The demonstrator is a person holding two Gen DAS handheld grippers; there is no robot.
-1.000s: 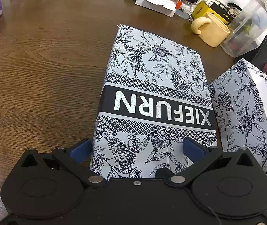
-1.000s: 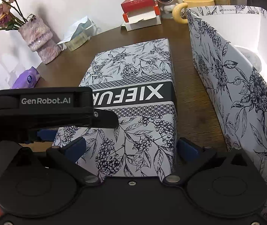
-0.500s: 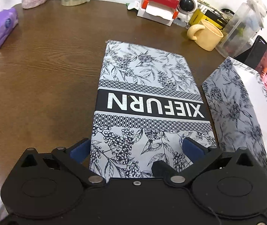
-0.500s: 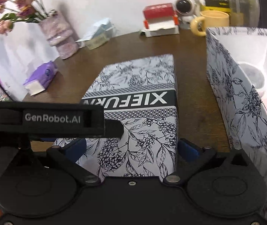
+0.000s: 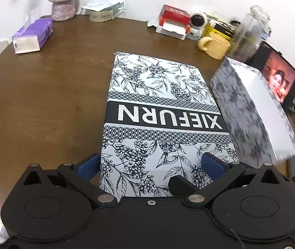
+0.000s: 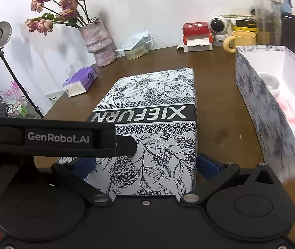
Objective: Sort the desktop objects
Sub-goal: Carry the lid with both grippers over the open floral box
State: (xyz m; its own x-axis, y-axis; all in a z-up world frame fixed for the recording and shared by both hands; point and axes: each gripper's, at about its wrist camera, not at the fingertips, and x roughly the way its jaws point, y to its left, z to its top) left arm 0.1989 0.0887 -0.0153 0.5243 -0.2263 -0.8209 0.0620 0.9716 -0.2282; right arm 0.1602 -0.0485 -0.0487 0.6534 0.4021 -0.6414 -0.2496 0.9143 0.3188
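**On the desk's middle: patterned lid between two hand-held grippers**

Across the wooden desk [image 5: 43,103], the largest thing is a long box lid [image 5: 157,95]. It is white with black leaf and berry print and a black band reading XIEFURN, and it runs from the near edge toward the far side. Just right of it, apart from it, stands the matching open box [image 6: 261,108]. The box has a white inside, and the things in it are too blurred to name.

The right hand-held gripper [image 6: 146,164] straddles the lid's near end. Its blue pads [image 6: 208,162] sit against the lid's two long sides with the jaws spread wide, so it is clamped on the lid.

The left hand-held gripper [image 5: 149,164] is at the same near end. One blue pad [image 5: 88,166] is just outside the lid's left edge, and the other lies over the printed top. I cannot tell whether this one grips the lid. In the right wrist view, a black strap marked GenRobot.AI [image 6: 58,137] crosses the lid's near left corner.

- **Far right:** a lit screen [image 5: 278,81] stands behind the open box, with a clear bottle [image 5: 251,33] near it.
- **Far left:** a pinkish vase of dried roses [image 6: 97,41] stands by the wall, and a purple tissue pack [image 5: 33,35] lies near it.
- **Far edge:** a yellow mug [image 5: 216,44], an opened red and white carton [image 5: 173,20], a tape roll [image 5: 101,15] and a small round white figure [image 5: 197,18].
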